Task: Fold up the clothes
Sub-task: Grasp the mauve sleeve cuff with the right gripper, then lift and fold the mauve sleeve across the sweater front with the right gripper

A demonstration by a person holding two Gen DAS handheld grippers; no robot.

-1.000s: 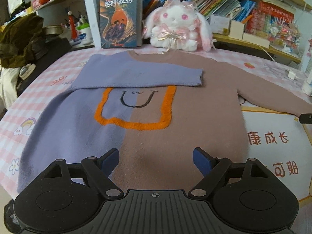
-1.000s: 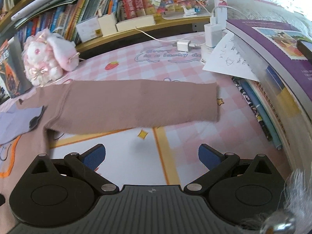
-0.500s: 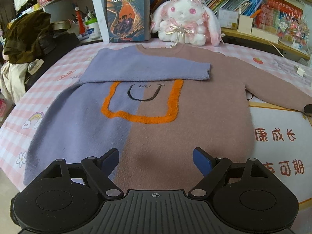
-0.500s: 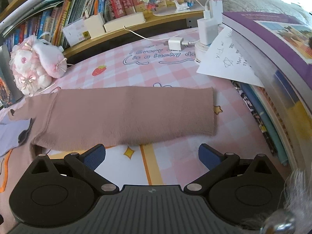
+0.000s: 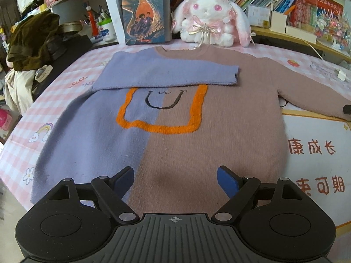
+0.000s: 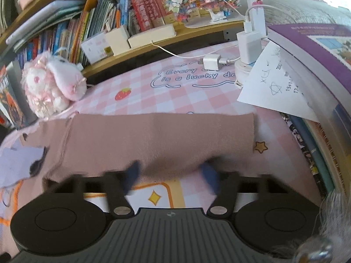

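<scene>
Right wrist view: brown sleeve (image 6: 158, 140) lies flat, long axis 9-to-3 across the table (image 6: 197, 96), its near edge at 12 o'clock just ahead of the right gripper (image 6: 171, 171); jaws have just been closing, half-narrowed, blurred tips at that edge, grip not confirmed; left gripper (image 5: 175, 177) spread wide, empty, above the sweater (image 5: 197, 144) hem, purple sleeve (image 5: 166, 72) already folded across the chest.

- This is a child's room or study corner in a home.
- A pink checked tablecloth (image 5: 26, 144) with rainbows and strawberries covers the table.
- At 12 o'clock a plush rabbit (image 5: 210, 15) sits beside a standing storybook (image 5: 144, 11).
- Behind them a shelf (image 6: 136, 41) is crammed with children's books.
- At 2 o'clock a phone charger (image 6: 249, 43) is plugged in.
- At 10 o'clock a heap of clothes (image 5: 30, 41) is piled.
</scene>
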